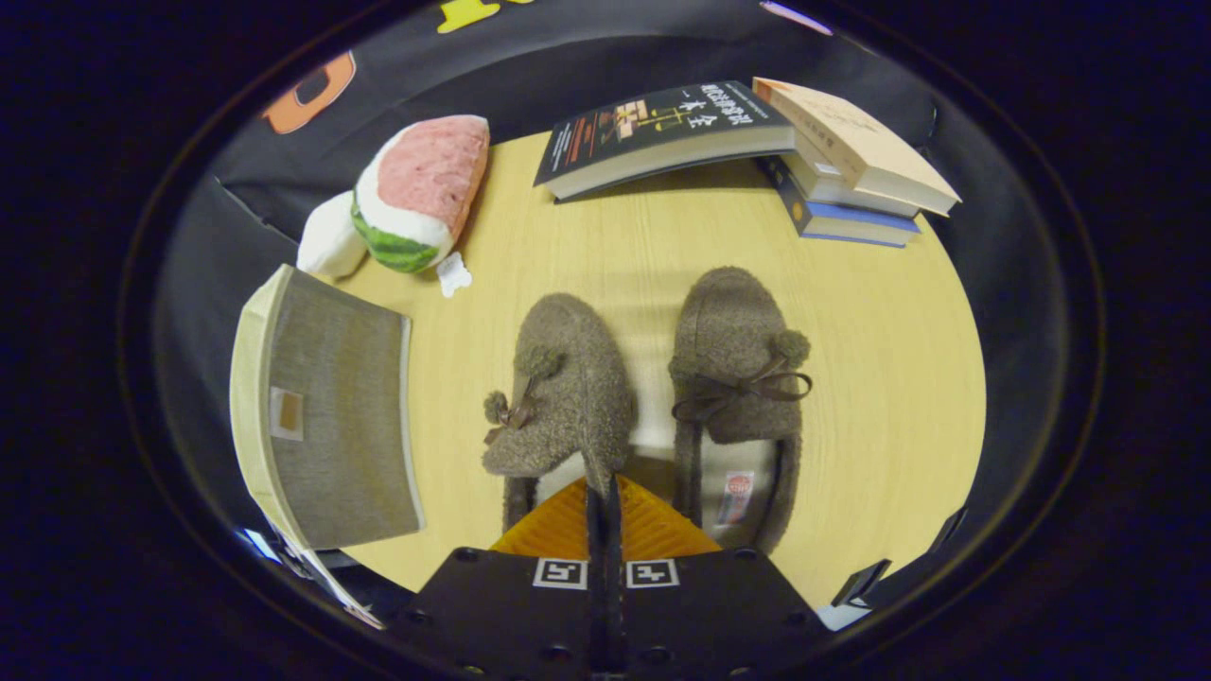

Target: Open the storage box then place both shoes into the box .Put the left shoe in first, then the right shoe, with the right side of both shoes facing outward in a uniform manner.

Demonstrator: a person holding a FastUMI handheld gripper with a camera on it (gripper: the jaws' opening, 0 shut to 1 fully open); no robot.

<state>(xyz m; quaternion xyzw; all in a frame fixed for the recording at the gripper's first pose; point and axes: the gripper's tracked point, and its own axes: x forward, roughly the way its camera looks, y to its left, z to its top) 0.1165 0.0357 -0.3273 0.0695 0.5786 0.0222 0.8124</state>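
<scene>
The gripper (604, 492) has its two fingers drawn tight together, pinching the inner side wall of the left slipper (560, 397) at its collar, so both fingers press on the fuzzy fabric. That slipper is a brown, fleecy moccasin with a pompom bow on its vamp; it sits just ahead of the fingers, toe pointing away. The right slipper (743, 378), its match, lies just beside it on the right, flat on the pale wooden table (880, 397), with a small red and white label on its insole that is too small to read.

To the left of the slippers stands the storage box (331, 426), a grey fabric box with cream edging and a small tan patch on its lid, which is down. Beyond it, on the far left, lies a watermelon-slice plush toy (416, 194) with a white tag. At the far side a dark book (662, 132) with Chinese writing on its cover leans on a stack of books (851, 170) to its right.
</scene>
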